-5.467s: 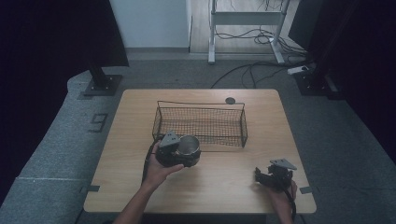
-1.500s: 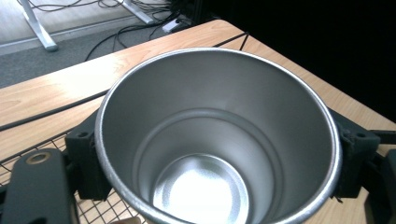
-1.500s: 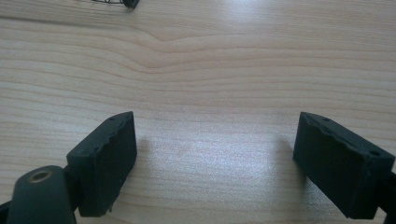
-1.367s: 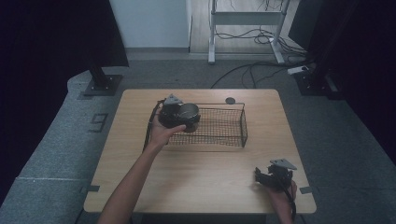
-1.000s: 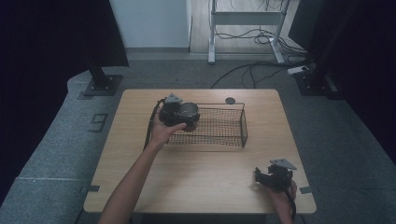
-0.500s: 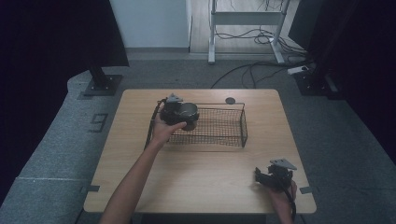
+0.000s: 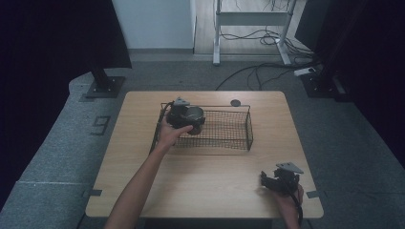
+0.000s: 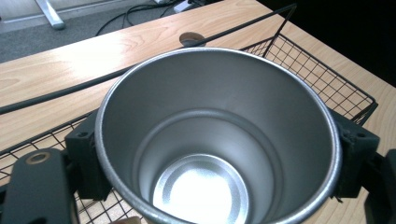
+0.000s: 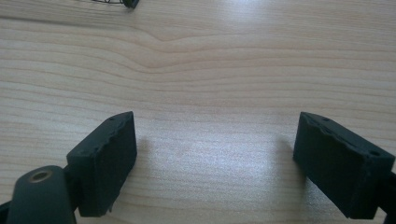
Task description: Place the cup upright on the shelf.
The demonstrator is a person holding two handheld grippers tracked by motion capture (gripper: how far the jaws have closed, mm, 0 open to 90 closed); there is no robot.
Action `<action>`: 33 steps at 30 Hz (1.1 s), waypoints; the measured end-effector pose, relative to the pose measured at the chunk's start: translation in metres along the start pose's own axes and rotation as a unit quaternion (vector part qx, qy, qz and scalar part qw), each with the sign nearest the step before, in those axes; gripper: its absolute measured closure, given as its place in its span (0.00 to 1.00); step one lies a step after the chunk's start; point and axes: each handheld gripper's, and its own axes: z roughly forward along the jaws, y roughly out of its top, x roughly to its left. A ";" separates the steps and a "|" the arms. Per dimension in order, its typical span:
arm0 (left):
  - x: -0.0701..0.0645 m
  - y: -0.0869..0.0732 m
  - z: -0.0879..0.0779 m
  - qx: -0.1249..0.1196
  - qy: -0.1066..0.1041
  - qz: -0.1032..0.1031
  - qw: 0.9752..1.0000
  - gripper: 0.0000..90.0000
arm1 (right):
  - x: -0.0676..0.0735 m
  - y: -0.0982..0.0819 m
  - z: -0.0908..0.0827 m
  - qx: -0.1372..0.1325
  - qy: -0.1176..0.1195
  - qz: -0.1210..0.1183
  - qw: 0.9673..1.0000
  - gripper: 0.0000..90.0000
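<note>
A shiny steel cup [image 8: 215,140] sits between the two black jaws of my left gripper [image 7: 187,117], which is shut on it; the cup [image 7: 194,114] is held over the left end of the black wire basket [image 7: 229,129]. In the left gripper view I look straight down into the empty cup, with the basket's mesh [image 8: 308,56] beneath and behind it. My right gripper [image 7: 279,180] rests near the table's front right corner, its jaws wide apart over bare wood [image 9: 215,154], holding nothing.
The light wooden table [image 7: 143,157] has a small dark round hole [image 7: 235,102] near its far edge, behind the basket. Beyond the table are grey carpet, cables and a metal stand. Dark curtains hang left and right.
Over the past seconds my left gripper carried the cup from the table in front of the basket up and over the basket's left end. Lately it barely moves. The right gripper stayed still.
</note>
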 end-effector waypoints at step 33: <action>0.016 -0.022 0.027 0.032 0.013 -0.031 0.999 0.18 | 0.000 0.000 0.000 0.000 0.000 0.000 1.000 0.15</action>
